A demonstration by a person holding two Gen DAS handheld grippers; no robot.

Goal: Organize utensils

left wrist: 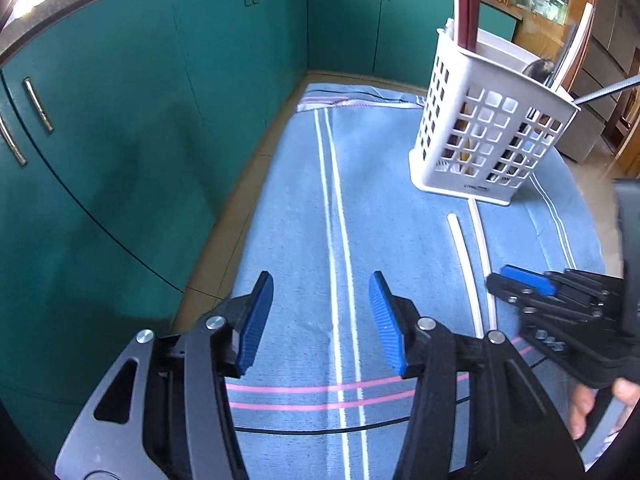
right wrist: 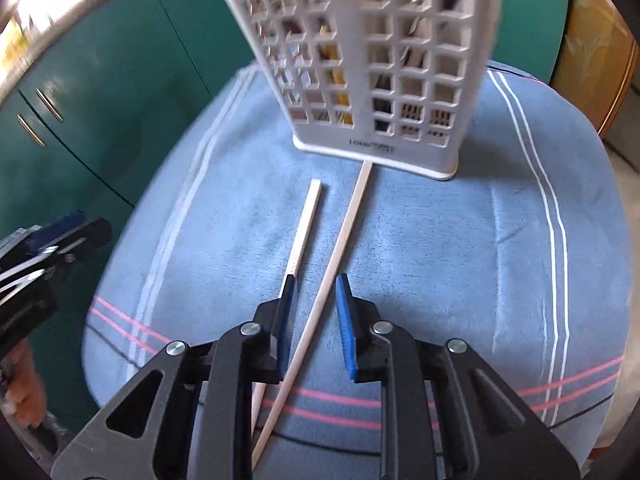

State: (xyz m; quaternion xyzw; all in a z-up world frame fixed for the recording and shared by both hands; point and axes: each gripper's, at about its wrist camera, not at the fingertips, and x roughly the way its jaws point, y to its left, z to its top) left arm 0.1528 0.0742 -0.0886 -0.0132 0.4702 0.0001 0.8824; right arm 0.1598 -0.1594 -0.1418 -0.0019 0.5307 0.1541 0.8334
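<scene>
Two pale chopsticks lie side by side on a blue towel (right wrist: 420,248). The longer chopstick (right wrist: 344,232) runs from the white caddy's foot back between my right gripper's fingers; the shorter chopstick (right wrist: 306,228) lies just left of the left finger. My right gripper (right wrist: 316,288) is open, low over them, straddling the longer one without gripping it. It shows in the left wrist view (left wrist: 520,280) beside both chopsticks (left wrist: 464,268). My left gripper (left wrist: 320,292) is open and empty over the towel's white stripes. The white perforated caddy (left wrist: 484,136) (right wrist: 376,64) stands upright and holds several utensils.
Teal cabinets (left wrist: 120,120) with metal handles curve along the left and back. The blue towel (left wrist: 380,208) covers a rounded surface whose edges drop off left and right. Tan floor tiles (left wrist: 240,200) show beside it. Wooden furniture (right wrist: 592,60) stands at the right.
</scene>
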